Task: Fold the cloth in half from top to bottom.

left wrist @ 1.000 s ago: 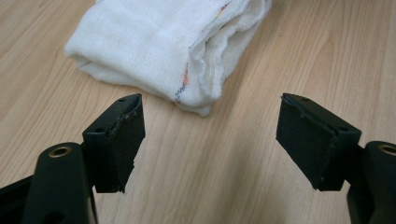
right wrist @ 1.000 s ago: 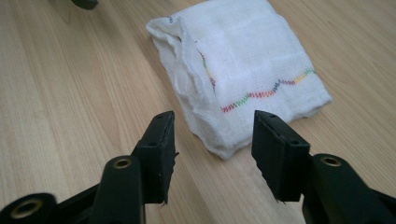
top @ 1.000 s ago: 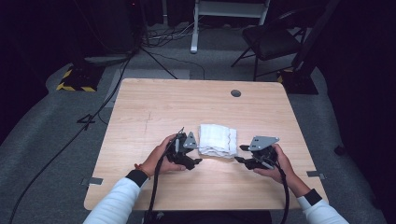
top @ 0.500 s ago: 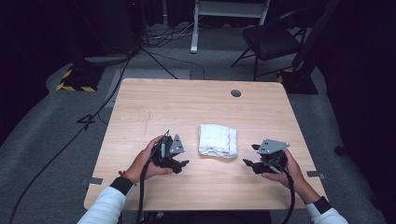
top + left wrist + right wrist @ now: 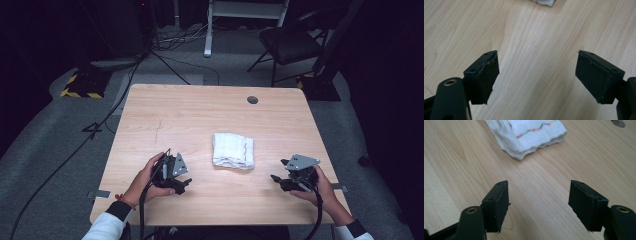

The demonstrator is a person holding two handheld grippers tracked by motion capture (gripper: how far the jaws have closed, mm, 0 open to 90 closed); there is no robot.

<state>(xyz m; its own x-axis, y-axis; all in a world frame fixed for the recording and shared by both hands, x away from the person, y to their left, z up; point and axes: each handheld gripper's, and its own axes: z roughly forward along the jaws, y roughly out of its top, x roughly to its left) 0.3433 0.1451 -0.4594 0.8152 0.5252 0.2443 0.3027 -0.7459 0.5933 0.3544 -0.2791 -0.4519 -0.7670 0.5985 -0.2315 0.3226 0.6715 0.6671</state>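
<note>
A folded white towel (image 5: 233, 150) with a coloured stitched line lies flat in the middle of the wooden table (image 5: 200, 115). My left gripper (image 5: 185, 185) rests near the front left, a hand's width from the towel, open with bare wood between its pads (image 5: 536, 72). My right gripper (image 5: 280, 170) sits at the front right, also apart from the towel. Its jaws have just been opening and nothing is between them (image 5: 539, 202). In the right gripper view the towel (image 5: 529, 135) lies ahead of the jaws. A corner of the towel (image 5: 544, 2) peeks in at the top of the left gripper view.
A round cable hole (image 5: 252, 100) sits near the table's far right edge. Behind the table stand a dark chair (image 5: 290, 42) and a white stand (image 5: 210, 30). Cables trail over the floor on the left, beside a yellow-black striped base (image 5: 80, 87).
Both hands have drawn outward and toward the front edge, away from the towel's two sides. The towel stays where it lay.
</note>
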